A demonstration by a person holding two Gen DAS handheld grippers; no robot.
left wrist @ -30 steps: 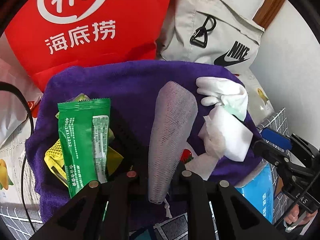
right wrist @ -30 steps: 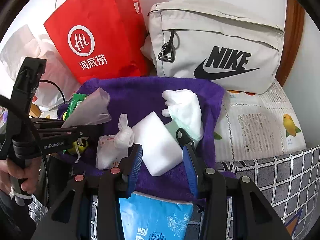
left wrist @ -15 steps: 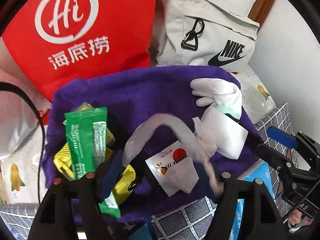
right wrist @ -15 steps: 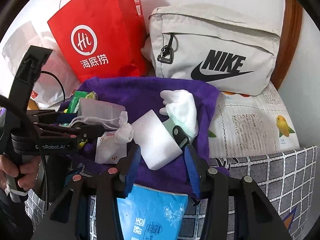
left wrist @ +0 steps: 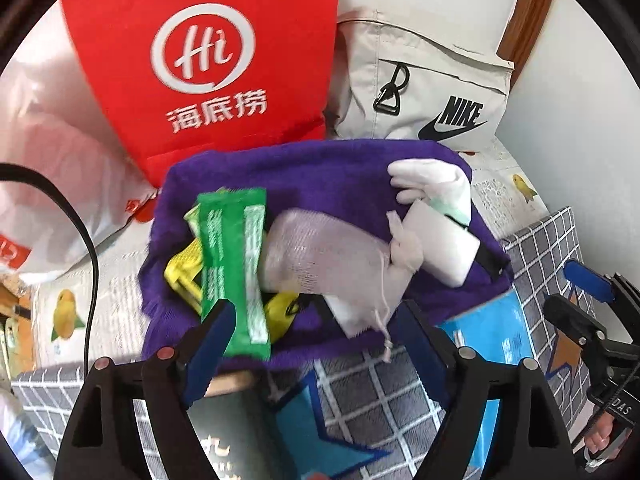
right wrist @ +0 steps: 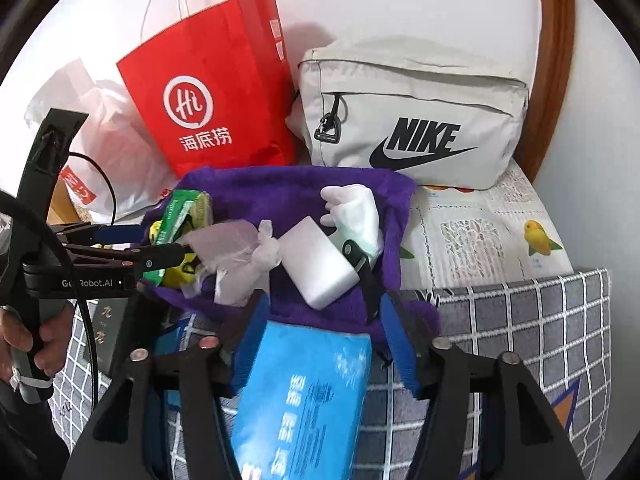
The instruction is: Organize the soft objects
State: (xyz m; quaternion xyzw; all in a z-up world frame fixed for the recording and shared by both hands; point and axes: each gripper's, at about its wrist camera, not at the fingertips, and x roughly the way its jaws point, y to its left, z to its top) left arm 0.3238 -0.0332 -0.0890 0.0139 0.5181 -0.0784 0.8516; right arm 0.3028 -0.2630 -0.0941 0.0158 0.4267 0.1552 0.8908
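A purple towel (left wrist: 320, 172) lies spread out and holds a green packet (left wrist: 234, 264), a yellow item (left wrist: 182, 272), a white mesh pouch (left wrist: 320, 256), a white sponge block (left wrist: 444, 248) and a white glove (left wrist: 432, 184). My left gripper (left wrist: 316, 340) hovers at the towel's near edge. Its jaws are opening and nothing is between them; the pouch's string dangles just inside the right finger. My right gripper (right wrist: 326, 322) hangs over a blue tissue pack (right wrist: 308, 392), short of the sponge block (right wrist: 316, 268). Its jaws are also opening, and the pads press on nothing.
A red paper bag (right wrist: 216, 100) and a beige Nike bag (right wrist: 416, 116) stand against the wall behind the towel (right wrist: 288, 192). A white plastic bag (left wrist: 44, 184) lies at the left. A grey checked cloth (right wrist: 520, 328) covers the near surface. A dark book (left wrist: 224, 424) lies under my left gripper.
My left gripper has let go of the mesh pouch, which now lies on the towel. Both grippers have drawn back and up. The right jaws have widened and left the sponge block.
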